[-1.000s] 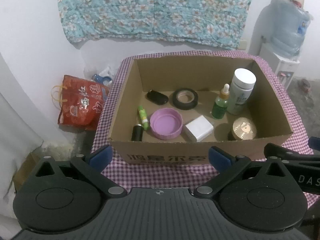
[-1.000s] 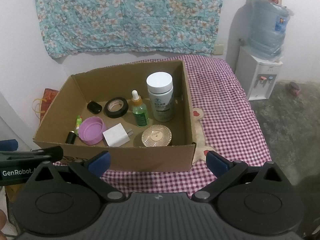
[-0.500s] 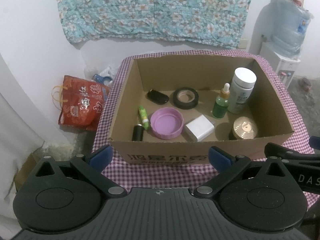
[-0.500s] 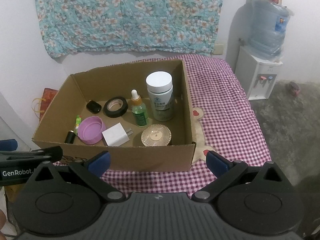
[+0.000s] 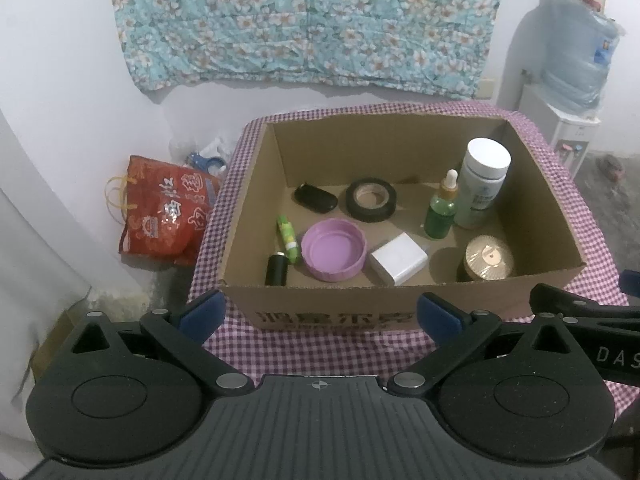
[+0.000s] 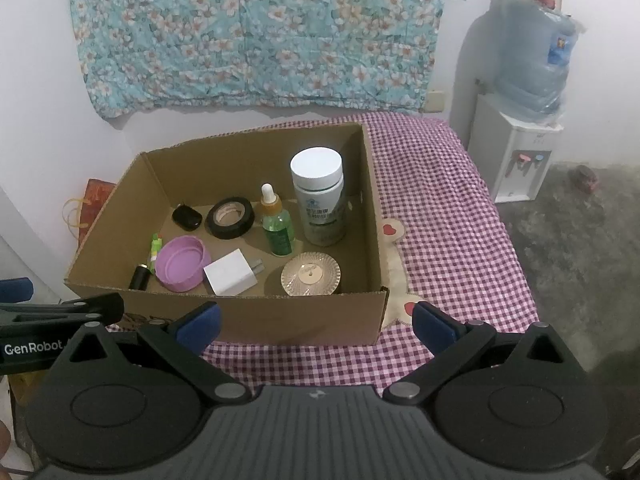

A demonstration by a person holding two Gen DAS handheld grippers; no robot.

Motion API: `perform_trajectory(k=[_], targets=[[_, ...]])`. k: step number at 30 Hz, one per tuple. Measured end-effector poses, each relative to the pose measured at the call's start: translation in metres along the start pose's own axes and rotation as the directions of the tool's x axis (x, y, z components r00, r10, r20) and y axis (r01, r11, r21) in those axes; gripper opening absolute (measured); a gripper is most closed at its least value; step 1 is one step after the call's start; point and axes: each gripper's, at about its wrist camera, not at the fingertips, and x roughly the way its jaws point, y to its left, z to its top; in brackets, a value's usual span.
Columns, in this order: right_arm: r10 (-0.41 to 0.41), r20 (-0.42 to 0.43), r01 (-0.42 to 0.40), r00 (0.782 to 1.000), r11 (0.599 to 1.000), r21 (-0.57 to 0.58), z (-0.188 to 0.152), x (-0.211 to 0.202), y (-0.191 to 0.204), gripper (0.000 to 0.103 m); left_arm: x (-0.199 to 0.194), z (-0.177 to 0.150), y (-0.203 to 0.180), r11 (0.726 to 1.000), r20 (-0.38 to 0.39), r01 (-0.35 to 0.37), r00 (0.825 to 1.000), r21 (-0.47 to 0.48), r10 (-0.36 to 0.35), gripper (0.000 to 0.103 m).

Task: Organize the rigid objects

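Note:
An open cardboard box (image 5: 332,318) (image 6: 256,322) stands on a purple checked cloth. Inside it lie a purple lid (image 5: 333,249) (image 6: 182,258), a white charger cube (image 5: 398,259) (image 6: 231,273), a black tape roll (image 5: 371,199) (image 6: 230,217), a green dropper bottle (image 5: 441,210) (image 6: 276,228), a tall white-capped bottle (image 5: 482,184) (image 6: 320,198), a gold-lidded jar (image 5: 489,258) (image 6: 311,274), a black case (image 5: 315,199), a green tube (image 5: 288,236) and a black lipstick (image 5: 276,270). My left gripper (image 5: 318,312) and right gripper (image 6: 316,322) hover open and empty in front of the box's near wall.
The checked cloth (image 6: 448,216) extends right of the box. A red bag (image 5: 164,206) lies on the floor to the left. A water dispenser (image 6: 520,120) stands at the back right. A floral cloth (image 6: 256,32) hangs on the wall.

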Motion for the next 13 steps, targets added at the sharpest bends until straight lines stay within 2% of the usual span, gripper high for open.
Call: perform_trajectory(k=[13], targets=[[0.0,0.001,0.0,1.0,1.0,-0.001,-0.0002,0.0001,-0.0005,0.103,-0.0004,0.0008,0.0,1.0,0.0,-0.001,1.0,0.0,0.001,0.102]])
